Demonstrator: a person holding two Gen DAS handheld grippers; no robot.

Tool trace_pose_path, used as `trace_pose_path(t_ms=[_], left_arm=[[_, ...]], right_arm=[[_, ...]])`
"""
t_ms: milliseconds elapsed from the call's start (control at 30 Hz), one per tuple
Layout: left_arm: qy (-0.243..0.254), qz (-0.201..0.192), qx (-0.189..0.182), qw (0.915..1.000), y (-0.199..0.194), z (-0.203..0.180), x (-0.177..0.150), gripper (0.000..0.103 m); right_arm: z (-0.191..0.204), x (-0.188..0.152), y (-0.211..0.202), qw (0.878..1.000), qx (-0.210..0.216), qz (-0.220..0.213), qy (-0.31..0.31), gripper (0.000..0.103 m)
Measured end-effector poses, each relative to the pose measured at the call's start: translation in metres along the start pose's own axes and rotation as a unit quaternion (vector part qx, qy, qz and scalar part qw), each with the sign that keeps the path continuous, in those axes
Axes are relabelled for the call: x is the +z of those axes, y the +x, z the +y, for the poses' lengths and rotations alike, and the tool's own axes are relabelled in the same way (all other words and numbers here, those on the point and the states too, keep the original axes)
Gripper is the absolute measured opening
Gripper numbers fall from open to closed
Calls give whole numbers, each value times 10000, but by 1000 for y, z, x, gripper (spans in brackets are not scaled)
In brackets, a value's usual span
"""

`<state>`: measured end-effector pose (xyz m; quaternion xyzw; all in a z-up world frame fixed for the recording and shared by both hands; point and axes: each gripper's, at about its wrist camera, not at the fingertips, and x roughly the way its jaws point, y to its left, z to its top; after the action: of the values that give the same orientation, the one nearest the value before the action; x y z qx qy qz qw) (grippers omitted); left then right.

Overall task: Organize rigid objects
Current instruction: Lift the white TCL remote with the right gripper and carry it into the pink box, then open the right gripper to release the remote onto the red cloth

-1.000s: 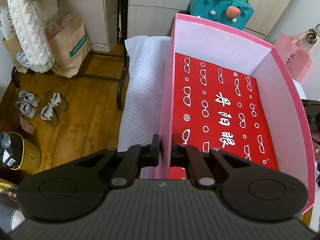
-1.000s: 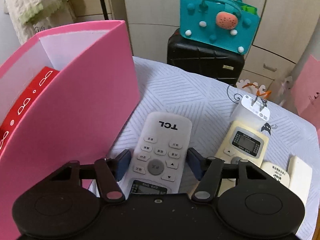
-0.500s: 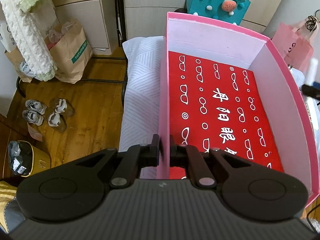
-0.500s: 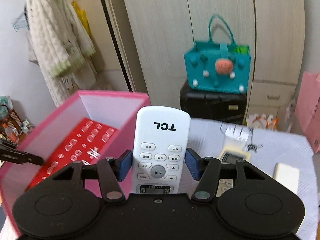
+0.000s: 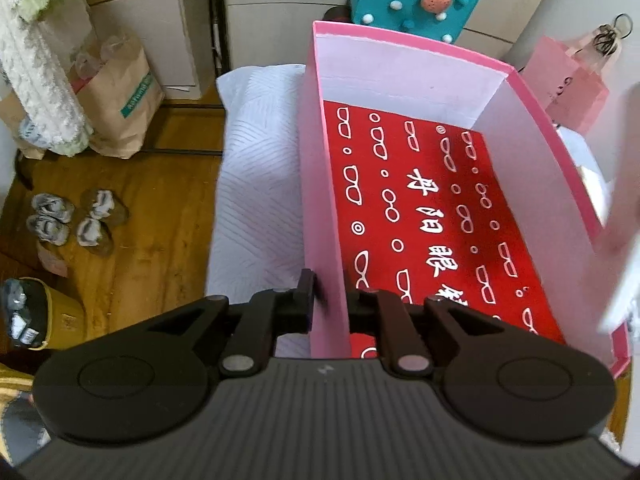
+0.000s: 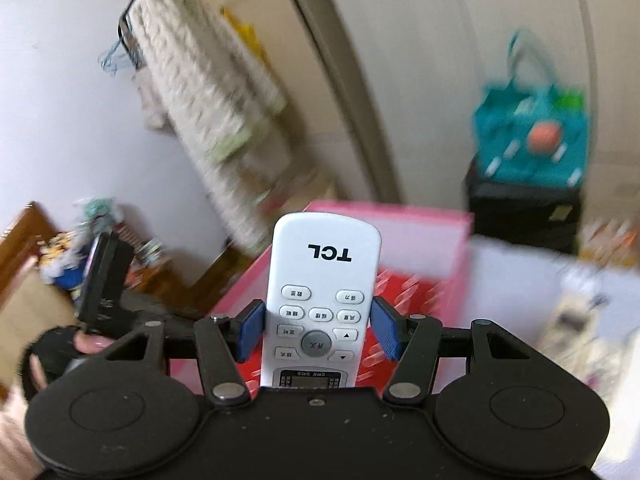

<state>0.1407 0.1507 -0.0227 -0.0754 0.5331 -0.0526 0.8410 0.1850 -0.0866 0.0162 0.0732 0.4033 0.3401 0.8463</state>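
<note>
On white patterned cloth [image 5: 256, 184]: open pink box [image 5: 320, 208], tall walls, white inside, floor covered by red sheet [image 5: 432, 216] printed with white spectacles and characters. Nothing else visible inside from the left wrist view; near right corner partly hidden by a pale blur at the frame edge.

Astride the box's left wall near its near end: left gripper [image 5: 329, 300], one finger outside over the cloth, one inside over the red sheet. Jaws opening, a slight gap showing at the outer finger, wall between them, no firm press visible.

Beyond the far wall: teal felt bag [image 5: 412, 0] with pompoms, seated on black case [image 6: 524, 212]. Further right, pink paper bag [image 5: 572, 88]. On wooden floor to the left: brown paper bag [image 5: 120, 96] stuffed with clear plastic, two pairs of small shoes [image 5: 72, 220], yellow bin [image 5: 32, 316] with dark contents.

Above the box, seen from the right wrist view: right gripper [image 6: 318, 328] clamped on white TCL remote [image 6: 320, 300], blue pads [image 6: 250, 330] pressing both long edges around the button rows, logo end pointing away, display end toward the camera. Remote clear of the cloth, hanging over the pink box's near side. Background blurred. At lower left of that view, gloved hand [image 6: 52, 356] on the left gripper's handle. Pale objects on the cloth at right too smeared to identify.
</note>
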Motion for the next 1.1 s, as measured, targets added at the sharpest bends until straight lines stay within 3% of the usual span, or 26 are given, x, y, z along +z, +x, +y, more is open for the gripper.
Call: trace_pose_path(t_ms=[267,633,933,1100], left_arm=[[66,-106,-69,9999,2,1,-1,12],[-31,-131,-242,9996,3,-2,-5,12],[-251,-108,-299,9992,7,6,-7,12],[-180,-103,-316,9993,7,5,-9,12]], right_arm=[[0,-5,81,9919,133,937,847,63],[-3,-3,154,9706,-588,1525,1769,63],[4,2,173,9661,-964,1675,1712,63],[21,11,144,9794,-651,1640,978,66]])
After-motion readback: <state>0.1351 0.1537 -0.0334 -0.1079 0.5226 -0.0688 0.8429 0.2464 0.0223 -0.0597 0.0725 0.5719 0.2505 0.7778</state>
